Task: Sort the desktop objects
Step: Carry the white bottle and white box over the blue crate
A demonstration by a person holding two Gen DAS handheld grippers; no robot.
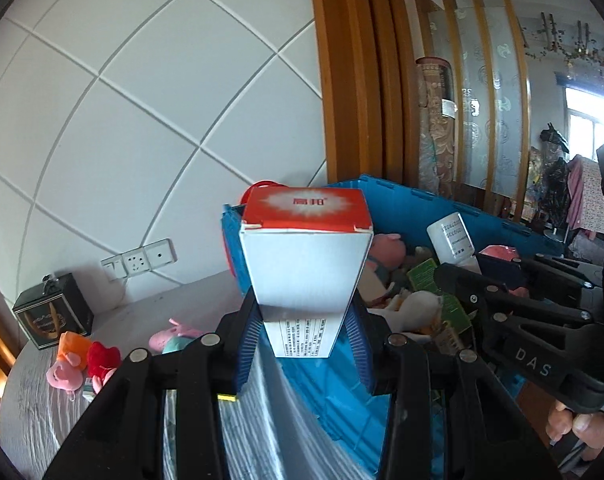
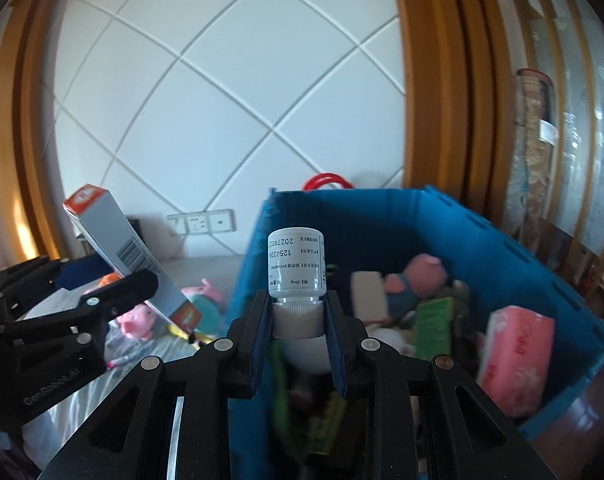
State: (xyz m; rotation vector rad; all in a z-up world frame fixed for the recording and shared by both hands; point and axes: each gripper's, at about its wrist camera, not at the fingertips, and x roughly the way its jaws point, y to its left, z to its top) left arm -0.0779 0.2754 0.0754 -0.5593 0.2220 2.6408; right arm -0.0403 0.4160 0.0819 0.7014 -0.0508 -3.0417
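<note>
My left gripper is shut on a tall white carton with a red top, held upright in front of the blue crate. In the right wrist view the same carton leans at the left, gripped by the left gripper. My right gripper is shut on the cap of a small white bottle, held upside down over the crate. The bottle also shows in the left wrist view, above the crate's contents.
The crate holds a pink pig plush, green boxes and a pink tissue pack. On the grey table lie pig plushes, a red plush and a black box. A tiled wall with sockets stands behind.
</note>
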